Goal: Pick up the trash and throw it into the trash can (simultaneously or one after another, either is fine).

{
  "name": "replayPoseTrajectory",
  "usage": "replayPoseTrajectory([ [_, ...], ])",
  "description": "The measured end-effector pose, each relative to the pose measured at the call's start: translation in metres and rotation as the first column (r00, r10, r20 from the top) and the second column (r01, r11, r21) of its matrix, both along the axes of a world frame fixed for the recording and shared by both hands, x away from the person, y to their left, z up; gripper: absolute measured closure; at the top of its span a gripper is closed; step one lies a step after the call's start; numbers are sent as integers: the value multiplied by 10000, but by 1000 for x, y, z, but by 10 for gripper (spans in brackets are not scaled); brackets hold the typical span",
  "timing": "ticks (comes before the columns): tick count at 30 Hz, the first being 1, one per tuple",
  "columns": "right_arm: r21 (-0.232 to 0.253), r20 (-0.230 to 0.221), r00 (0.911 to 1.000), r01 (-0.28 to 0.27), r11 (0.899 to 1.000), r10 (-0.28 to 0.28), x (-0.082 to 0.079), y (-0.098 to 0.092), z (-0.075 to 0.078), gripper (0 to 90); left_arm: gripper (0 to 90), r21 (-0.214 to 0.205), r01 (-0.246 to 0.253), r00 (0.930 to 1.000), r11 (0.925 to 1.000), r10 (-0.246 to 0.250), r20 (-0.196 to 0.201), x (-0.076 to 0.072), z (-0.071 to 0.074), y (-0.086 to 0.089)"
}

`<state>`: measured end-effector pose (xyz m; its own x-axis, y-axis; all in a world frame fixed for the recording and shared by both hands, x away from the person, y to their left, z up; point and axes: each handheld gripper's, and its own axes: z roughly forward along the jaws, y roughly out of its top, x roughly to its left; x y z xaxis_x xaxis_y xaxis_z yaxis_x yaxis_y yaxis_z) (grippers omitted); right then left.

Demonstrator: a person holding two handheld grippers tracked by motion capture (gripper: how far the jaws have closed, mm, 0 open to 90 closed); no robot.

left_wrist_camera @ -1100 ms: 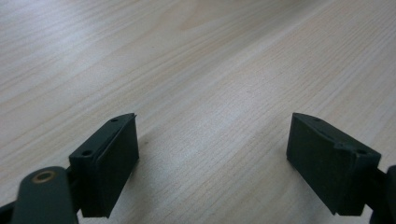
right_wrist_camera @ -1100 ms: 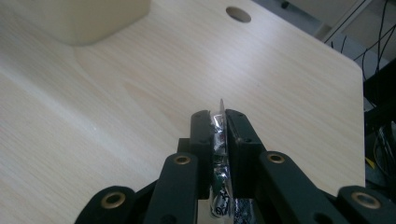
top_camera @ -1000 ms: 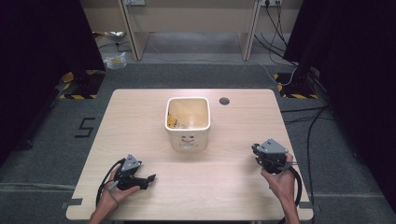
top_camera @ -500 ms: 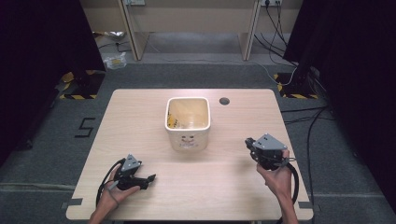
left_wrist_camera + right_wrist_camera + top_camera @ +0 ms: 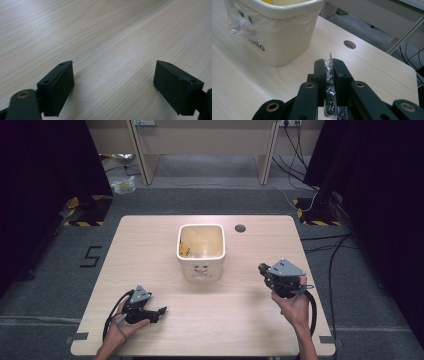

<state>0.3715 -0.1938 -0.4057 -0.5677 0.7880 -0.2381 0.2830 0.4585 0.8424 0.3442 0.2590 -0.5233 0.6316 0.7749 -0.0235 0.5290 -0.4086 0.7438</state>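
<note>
A cream bin [image 5: 201,251] lined with a clear plastic bag stands at the table's middle; in the right gripper view the bin [image 5: 274,32] is ahead and to the left. My right gripper [image 5: 262,269] hovers to the right of the bin. Seen close, the right gripper [image 5: 329,67] is shut on a thin crinkled plastic wrapper [image 5: 328,75], clear with dark print, pinched edge-up between the pads. My left gripper [image 5: 161,311] rests near the front left of the table. Nothing lies between the open jaws of the left gripper [image 5: 113,85], just bare wood.
The light wooden table [image 5: 150,245] has a round cable hole [image 5: 240,228] behind and right of the bin. Yellow scraps lie inside the bin. Desks and cables stand on the grey floor beyond the far edge.
My right gripper has risen a little and drifted left toward the bin, still pinching the wrapper. The left gripper has not moved.
</note>
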Motion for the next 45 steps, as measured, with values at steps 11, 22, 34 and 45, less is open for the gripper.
replayPoseTrajectory([
  [11, -72, 250, 9991, -345, 9994, 347, 2, 15, 18, 825, 158, -3, 0, 10000, 10000, 0, -1, 0, 0, 0],
  [22, -27, 660, 9953, -703, 9975, 703, 18, 36, 47, 824, 158, -14, -5, 10000, 10000, 5, -1, 0, 0, 0],
  [34, -256, 961, 9846, -1445, 9892, 1463, 33, 74, 76, 824, 159, -15, -4, 10000, 10000, 4, -5, 0, 0, 0],
  [45, -529, 805, 9731, -2123, 9758, 2161, 50, 114, 86, 824, 159, 25, 14, 10000, 10000, -14, -1, 0, 0, 0],
])
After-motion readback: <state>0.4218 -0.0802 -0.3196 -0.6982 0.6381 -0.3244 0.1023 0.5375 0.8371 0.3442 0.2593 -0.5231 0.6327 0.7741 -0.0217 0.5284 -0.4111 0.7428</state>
